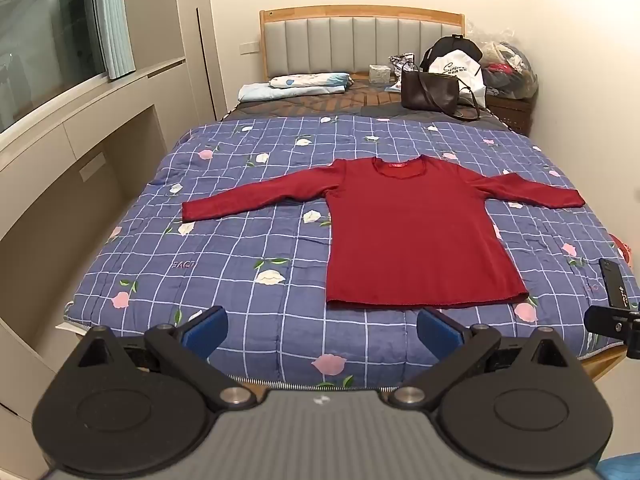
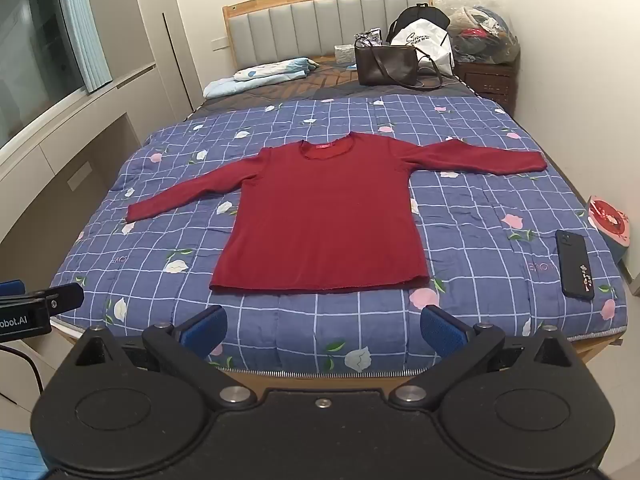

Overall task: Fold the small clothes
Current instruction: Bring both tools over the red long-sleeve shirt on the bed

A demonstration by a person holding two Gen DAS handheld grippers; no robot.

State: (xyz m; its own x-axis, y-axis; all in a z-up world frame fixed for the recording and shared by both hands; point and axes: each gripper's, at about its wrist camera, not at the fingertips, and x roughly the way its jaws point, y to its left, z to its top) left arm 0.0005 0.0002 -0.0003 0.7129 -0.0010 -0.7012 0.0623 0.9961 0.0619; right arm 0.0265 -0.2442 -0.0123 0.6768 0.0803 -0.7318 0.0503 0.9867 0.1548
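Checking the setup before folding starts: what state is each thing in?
Red shirt: spread flat on the quilt, sleeves out, unfolded.
Left gripper: open, holding nothing.
Right gripper: open, holding nothing.
Phone: lying face down near the quilt's right edge.
Dark handbag: upright by the headboard.

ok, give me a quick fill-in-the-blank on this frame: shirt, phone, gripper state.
1. The red shirt lies flat on the quilt with both sleeves spread ____.
2. The left gripper and right gripper are both ____.
3. The black phone lies to the ____ of the shirt.
4. The dark handbag stands near the ____.

Answers: out; open; right; headboard
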